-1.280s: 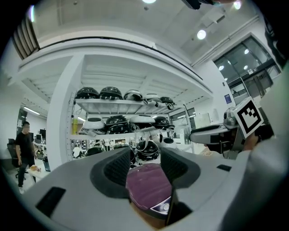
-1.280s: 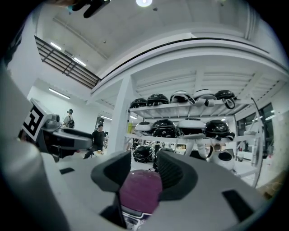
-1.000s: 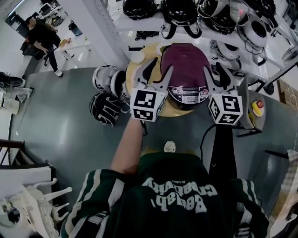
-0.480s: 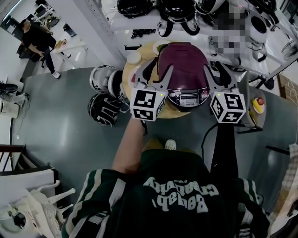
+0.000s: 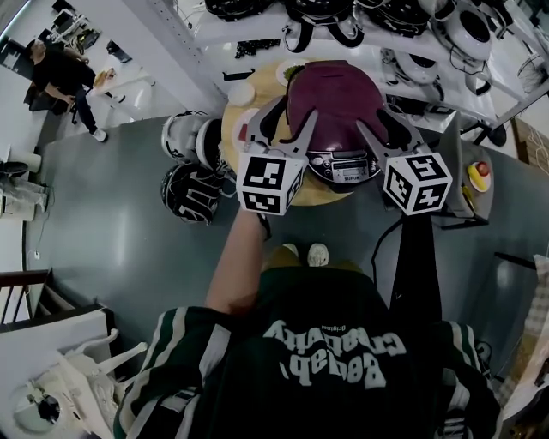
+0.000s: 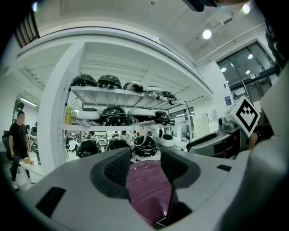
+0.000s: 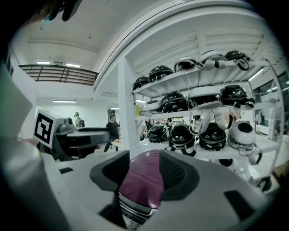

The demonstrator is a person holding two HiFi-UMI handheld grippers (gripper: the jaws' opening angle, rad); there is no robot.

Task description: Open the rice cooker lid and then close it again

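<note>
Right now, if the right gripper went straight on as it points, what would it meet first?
The right gripper would probably meet the closed purple rice cooker lid first, near its front edge; depth is unclear. Its fingers, just opening further, hold nothing.

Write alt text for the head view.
Seen from above, a person holds the left tool and right tool, jaws apart, at a closed maroon rice cooker on a round wooden table; the right tool's jaws have just been opening. Helmets fill shelves behind.
</note>
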